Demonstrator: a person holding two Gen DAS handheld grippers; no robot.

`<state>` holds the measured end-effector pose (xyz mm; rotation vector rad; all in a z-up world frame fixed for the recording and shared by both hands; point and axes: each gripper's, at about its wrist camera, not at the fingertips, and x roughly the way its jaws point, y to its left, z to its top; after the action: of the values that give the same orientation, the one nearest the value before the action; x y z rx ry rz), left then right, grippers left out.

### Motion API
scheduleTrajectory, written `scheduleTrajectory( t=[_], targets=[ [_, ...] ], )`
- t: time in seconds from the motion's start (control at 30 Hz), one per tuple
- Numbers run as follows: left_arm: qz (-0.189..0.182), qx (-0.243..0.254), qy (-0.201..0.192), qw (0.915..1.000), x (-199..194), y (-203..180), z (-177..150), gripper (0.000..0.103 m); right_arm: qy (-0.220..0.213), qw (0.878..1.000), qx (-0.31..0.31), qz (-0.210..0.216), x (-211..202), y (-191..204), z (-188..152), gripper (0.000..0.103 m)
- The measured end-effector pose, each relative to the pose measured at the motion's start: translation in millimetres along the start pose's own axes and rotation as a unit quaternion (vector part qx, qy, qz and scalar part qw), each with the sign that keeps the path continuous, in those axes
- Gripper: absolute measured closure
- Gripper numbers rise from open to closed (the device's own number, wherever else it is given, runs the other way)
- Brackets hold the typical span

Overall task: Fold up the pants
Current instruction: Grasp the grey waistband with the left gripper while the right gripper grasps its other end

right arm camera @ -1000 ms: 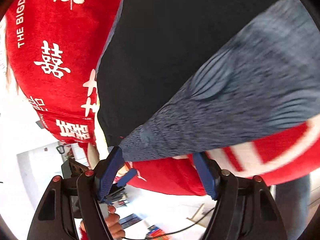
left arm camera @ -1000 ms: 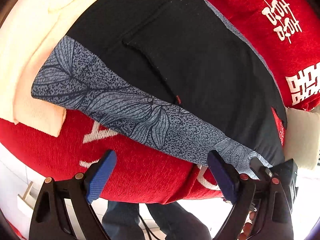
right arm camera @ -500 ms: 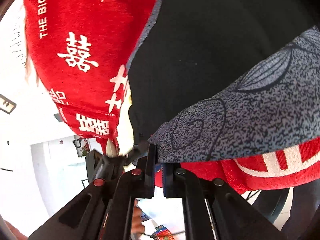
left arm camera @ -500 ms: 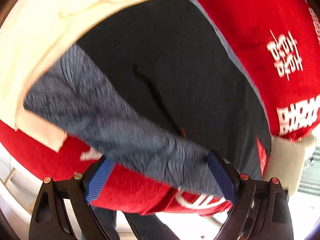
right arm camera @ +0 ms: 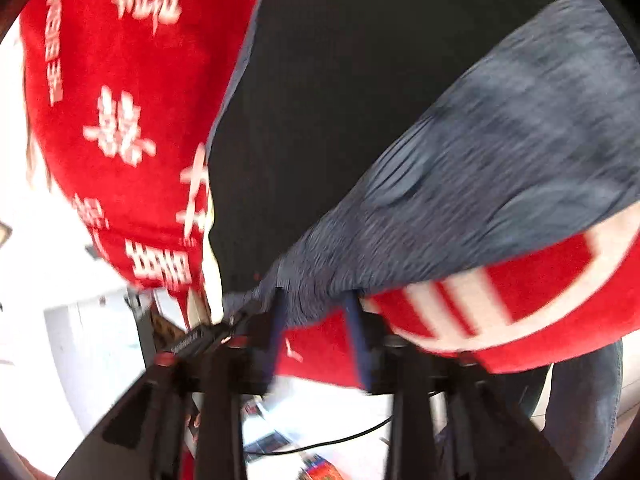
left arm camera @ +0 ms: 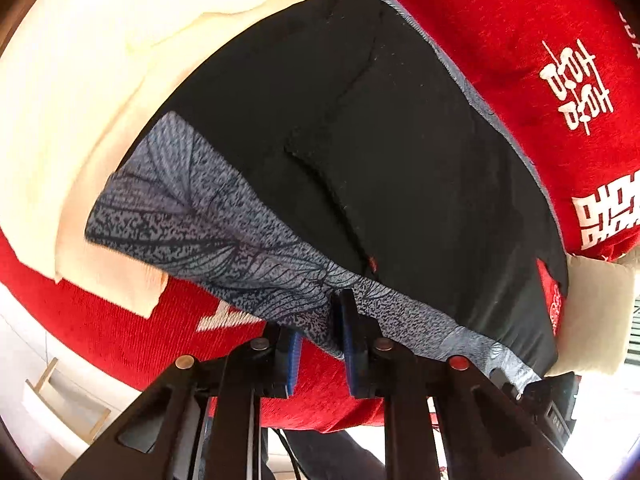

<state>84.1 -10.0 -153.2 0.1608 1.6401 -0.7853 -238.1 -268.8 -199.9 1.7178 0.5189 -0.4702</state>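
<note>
So the black pants with the grey leaf-print waistband (left arm camera: 360,152) lie flat on a red cloth with white characters (left arm camera: 520,40). Left tool (left arm camera: 320,344) pinches the waistband edge; right tool (right arm camera: 316,332), blurry, sits part-open around it.

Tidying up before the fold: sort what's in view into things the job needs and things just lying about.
Needed:
- black pants with grey patterned waistband
- left hand-held gripper, shut on the waistband
- right hand-held gripper, at the waistband edge, blurred

Lying about:
- red cloth with white characters
- cream fabric
</note>
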Motion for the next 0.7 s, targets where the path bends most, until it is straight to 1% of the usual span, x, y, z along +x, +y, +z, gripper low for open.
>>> scheduleTrajectory(
  t=[0.17,0.27,0.3,0.4,0.47,0.53,0.63,0.7],
  targets=[
    [0.000,0.008,0.010,0.9999,3,1,1,0.084,-0.047,0.998,0.038,0.033,-28,-19,13,0.061],
    [-0.006,0.001,0.015,0.9999,9,5,0,0.084,-0.045,0.996,0.059,0.058,-38,-31,10,0.061],
    [-0.008,-0.001,0.018,0.9998,10,5,1,0.084,-0.039,0.996,0.061,0.056,-38,-34,7,0.060],
    [-0.023,-0.004,0.019,0.9995,7,3,6,0.084,-0.019,0.997,0.069,0.042,-29,-41,-3,0.047],
    [-0.032,-0.003,0.020,0.9993,5,0,10,0.084,-0.022,0.996,0.074,0.042,-26,-46,-5,0.046],
    [-0.036,0.004,0.022,0.9991,2,-3,12,0.084,-0.038,0.996,0.071,0.045,-27,-49,-4,0.046],
    [-0.042,0.013,0.024,0.9988,0,-5,14,0.084,-0.059,0.994,0.063,0.066,-36,-51,2,0.046],
    [-0.036,0.016,0.028,0.9988,3,-5,14,0.084,-0.079,0.992,0.057,0.077,-46,-53,7,0.046]
  ],
)
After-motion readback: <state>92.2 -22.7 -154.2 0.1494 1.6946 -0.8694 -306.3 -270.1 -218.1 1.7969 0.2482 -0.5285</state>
